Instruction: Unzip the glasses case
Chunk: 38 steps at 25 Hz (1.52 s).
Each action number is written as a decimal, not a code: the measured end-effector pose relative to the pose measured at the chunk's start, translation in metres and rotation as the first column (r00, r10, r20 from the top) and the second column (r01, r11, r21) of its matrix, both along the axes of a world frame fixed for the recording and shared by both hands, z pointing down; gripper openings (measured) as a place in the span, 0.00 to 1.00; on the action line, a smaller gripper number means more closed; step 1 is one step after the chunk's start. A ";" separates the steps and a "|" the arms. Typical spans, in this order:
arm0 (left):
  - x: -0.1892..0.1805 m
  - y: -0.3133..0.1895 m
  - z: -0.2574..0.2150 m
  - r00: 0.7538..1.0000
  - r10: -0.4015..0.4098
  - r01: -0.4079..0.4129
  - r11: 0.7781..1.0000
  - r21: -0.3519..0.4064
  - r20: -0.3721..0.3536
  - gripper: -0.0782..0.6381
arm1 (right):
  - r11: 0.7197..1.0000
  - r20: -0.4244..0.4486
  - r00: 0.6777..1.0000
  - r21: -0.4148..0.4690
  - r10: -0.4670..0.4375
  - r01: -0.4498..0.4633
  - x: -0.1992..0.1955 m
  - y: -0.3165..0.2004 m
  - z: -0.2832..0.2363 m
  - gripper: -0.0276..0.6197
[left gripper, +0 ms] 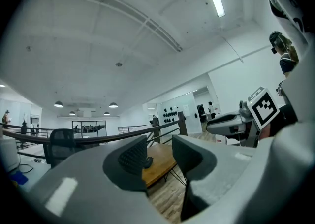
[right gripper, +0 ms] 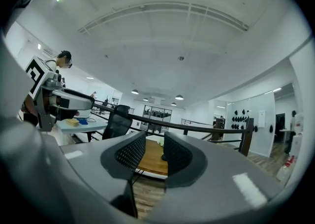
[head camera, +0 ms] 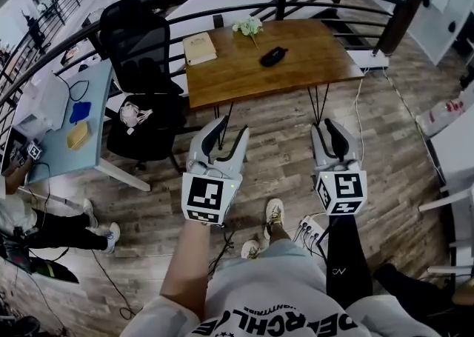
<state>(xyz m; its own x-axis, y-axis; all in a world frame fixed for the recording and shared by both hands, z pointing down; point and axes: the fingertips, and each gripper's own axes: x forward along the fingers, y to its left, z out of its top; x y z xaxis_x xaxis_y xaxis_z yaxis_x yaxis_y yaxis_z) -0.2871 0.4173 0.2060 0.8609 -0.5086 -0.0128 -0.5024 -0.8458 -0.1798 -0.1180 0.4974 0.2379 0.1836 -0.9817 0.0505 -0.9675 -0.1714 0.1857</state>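
Black glasses case (head camera: 274, 55), brown wood-grain table (head camera: 300, 69), tan book (head camera: 199, 48), black chair (head camera: 137, 39).

Left gripper (head camera: 233, 128) and right gripper (head camera: 324, 125): grey, with black-and-white marker cubes (head camera: 205, 198). White T-shirt (head camera: 296, 322), black lettering; black right sleeve (head camera: 344, 258).

The dark oblong glasses case (head camera: 274, 55) lies slantwise on the wooden table (head camera: 304, 69).

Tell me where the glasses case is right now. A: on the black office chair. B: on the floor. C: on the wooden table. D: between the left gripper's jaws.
C: the dark glasses case lies on the wooden table, near the white flowers.
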 end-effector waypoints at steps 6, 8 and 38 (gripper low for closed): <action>0.031 -0.030 0.000 1.000 -0.005 0.004 1.000 0.008 0.008 0.49 | 1.000 0.017 1.000 0.008 -0.020 0.020 0.030 -0.034 0.002 0.27; 0.044 -0.046 0.000 1.000 -0.014 0.014 1.000 0.005 0.010 0.49 | 0.999 0.016 0.999 0.013 -0.036 0.035 0.042 -0.051 0.001 0.27; 0.201 -0.273 0.011 0.995 -0.101 0.101 0.995 0.016 0.016 0.49 | 0.979 0.060 0.977 0.008 -0.204 0.204 0.199 -0.298 0.020 0.26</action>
<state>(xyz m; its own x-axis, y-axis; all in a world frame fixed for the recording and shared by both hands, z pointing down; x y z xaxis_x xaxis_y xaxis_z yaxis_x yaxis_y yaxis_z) -0.0862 0.1445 0.2175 0.8054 -0.5927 -0.0068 -0.5816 -0.7881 -0.2015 0.0811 0.1996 0.2575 -0.0240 -0.9983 0.0530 -0.9915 0.0306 0.1263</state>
